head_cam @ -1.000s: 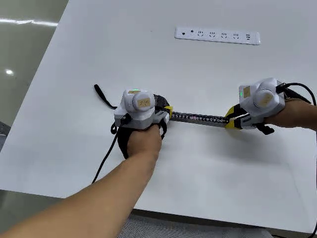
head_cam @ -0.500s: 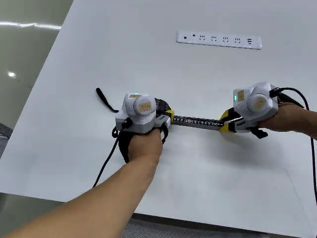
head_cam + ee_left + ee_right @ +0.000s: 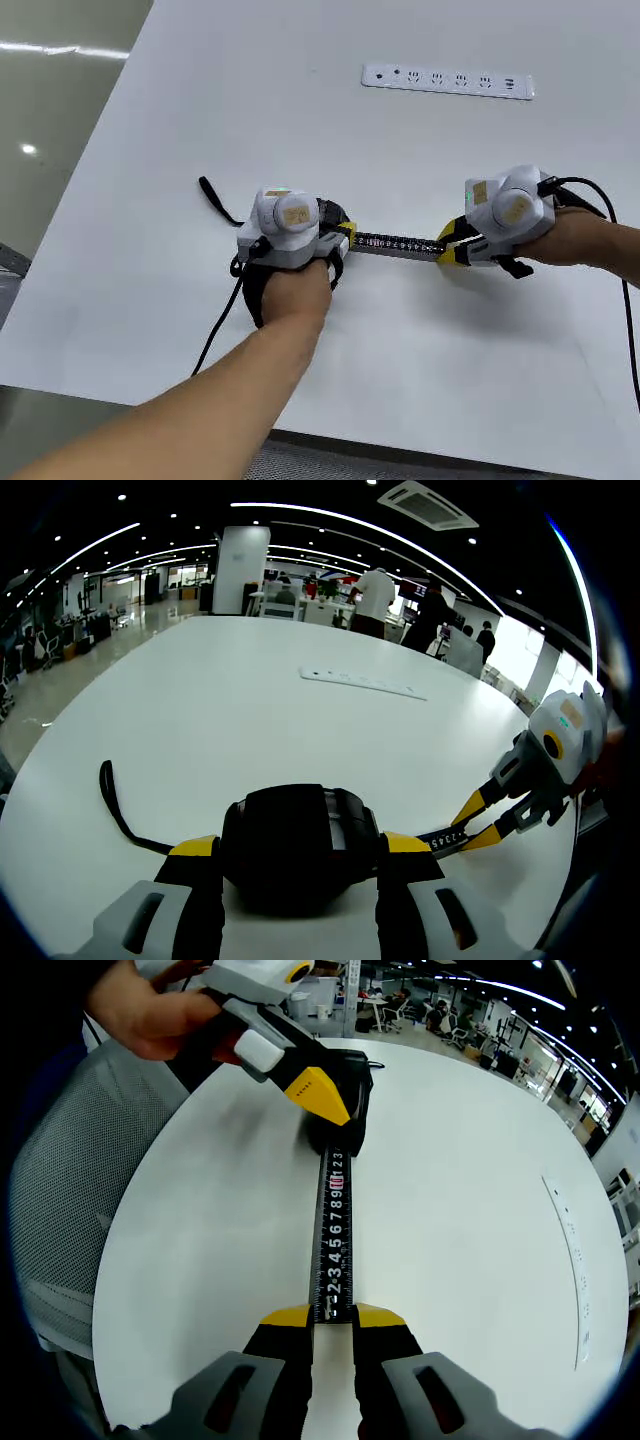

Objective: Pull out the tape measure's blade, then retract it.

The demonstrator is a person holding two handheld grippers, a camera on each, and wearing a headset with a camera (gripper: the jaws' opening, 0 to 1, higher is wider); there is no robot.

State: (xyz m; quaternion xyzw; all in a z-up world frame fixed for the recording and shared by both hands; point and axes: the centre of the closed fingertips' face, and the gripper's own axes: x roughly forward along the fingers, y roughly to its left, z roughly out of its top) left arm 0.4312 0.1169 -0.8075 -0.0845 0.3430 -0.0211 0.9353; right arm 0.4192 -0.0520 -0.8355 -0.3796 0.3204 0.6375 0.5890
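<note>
Right gripper (image 3: 452, 246) has come in toward the left; exposed blade (image 3: 400, 243) shorter, so retraction is likely under way. Its jaws pinch the blade tip, guiding it. Left gripper (image 3: 335, 236) clamps the tape measure case (image 3: 300, 835), steadying it on the table (image 3: 300, 100), near centre.

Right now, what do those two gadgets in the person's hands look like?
The left gripper and right gripper match: rounded white-grey bodies, tan square sticker on top, green light, black jaws tipped yellow. A black cable trails from each. Forearms are unsleeved.
</note>
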